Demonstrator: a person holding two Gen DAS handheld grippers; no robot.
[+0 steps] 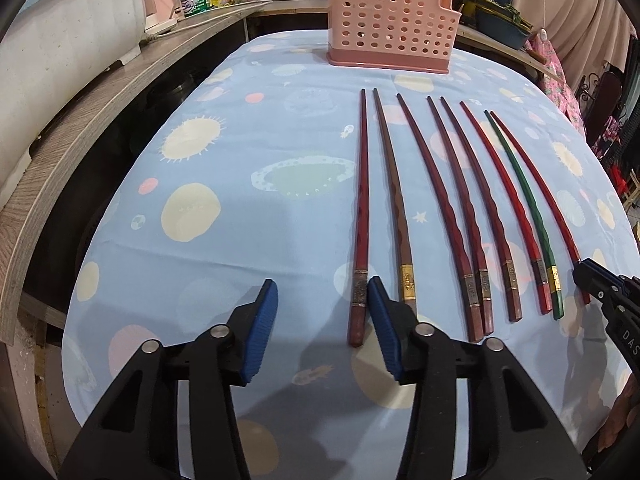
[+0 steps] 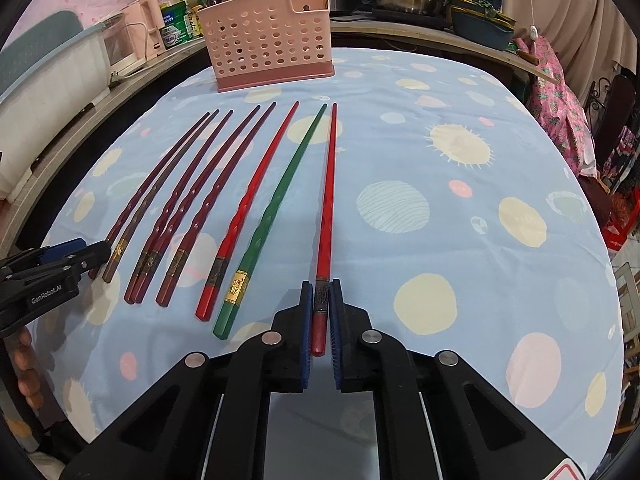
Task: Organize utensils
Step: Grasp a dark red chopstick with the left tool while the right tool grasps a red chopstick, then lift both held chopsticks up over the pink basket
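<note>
Several chopsticks lie in a row on the blue tablecloth (image 1: 240, 240), tips toward a pink perforated utensil holder (image 1: 388, 24) at the far edge; the holder also shows in the right wrist view (image 2: 268, 40). My left gripper (image 1: 323, 292) is open, its right finger beside the handle of the leftmost dark red chopstick (image 1: 360, 208). My right gripper (image 2: 321, 292) is shut on the handle of the rightmost red chopstick (image 2: 329, 192), which still lies along the cloth. A green chopstick (image 2: 280, 204) lies just left of it.
A wooden counter (image 1: 80, 128) with a white appliance, bottles and pots curves along the left and back. Pink patterned cloth (image 2: 560, 96) and chairs stand at the right. The right part of the tablecloth (image 2: 480, 220) holds no objects.
</note>
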